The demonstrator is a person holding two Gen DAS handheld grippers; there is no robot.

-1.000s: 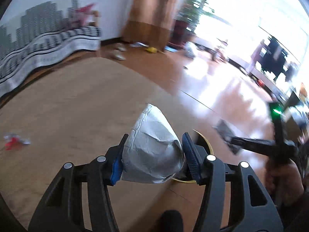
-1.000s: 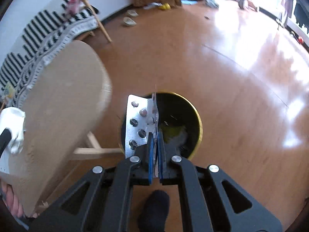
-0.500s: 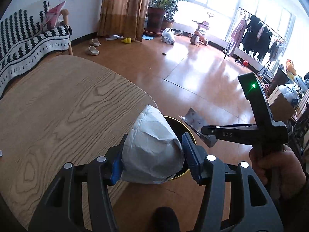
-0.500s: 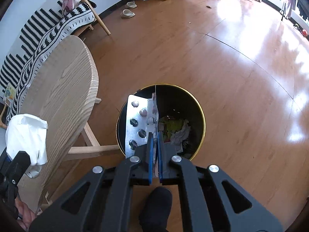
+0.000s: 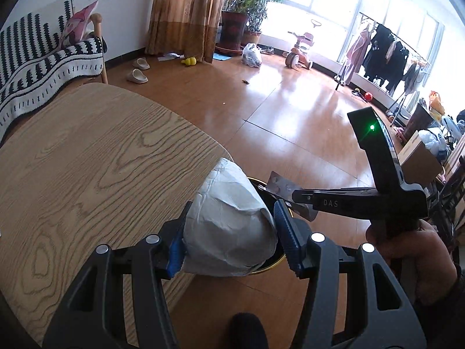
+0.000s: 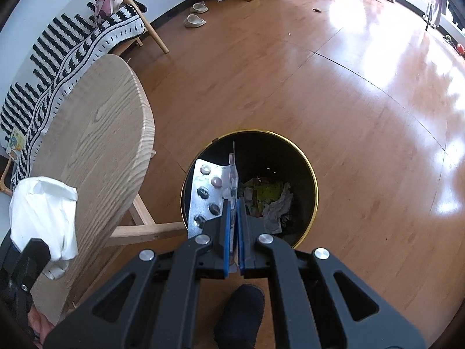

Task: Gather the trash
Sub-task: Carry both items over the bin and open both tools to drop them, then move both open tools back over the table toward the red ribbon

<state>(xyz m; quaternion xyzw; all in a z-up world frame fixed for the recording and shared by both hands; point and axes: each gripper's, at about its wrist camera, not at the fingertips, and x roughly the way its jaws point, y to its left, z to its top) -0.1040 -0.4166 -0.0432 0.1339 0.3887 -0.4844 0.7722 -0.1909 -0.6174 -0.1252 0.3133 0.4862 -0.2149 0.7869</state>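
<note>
My left gripper (image 5: 231, 232) is shut on a crumpled white paper wad (image 5: 229, 226), held at the wooden table's edge beside the bin; the wad also shows in the right wrist view (image 6: 43, 218). My right gripper (image 6: 232, 218) is shut on a silver pill blister pack (image 6: 207, 192) and holds it over the open black bin with a gold rim (image 6: 311, 171). The bin holds crumpled paper and wrappers (image 6: 270, 200). In the left wrist view the blister pack (image 5: 283, 187) and the right gripper (image 5: 348, 200) hang over the bin (image 5: 267, 264), which the wad mostly hides.
A round wooden table (image 5: 87, 168) stands left of the bin, its leg (image 6: 142, 229) close to the bin. A bench with a striped blanket (image 6: 72, 46) lies behind it. Slippers (image 6: 194, 20), a tricycle (image 5: 299, 52) and a clothes rack (image 5: 386, 49) stand farther off on the wood floor.
Both grippers have moved toward the bin with their loads. The bin now sits larger and more centred under the blister pack; the wad has come to the table's edge.
</note>
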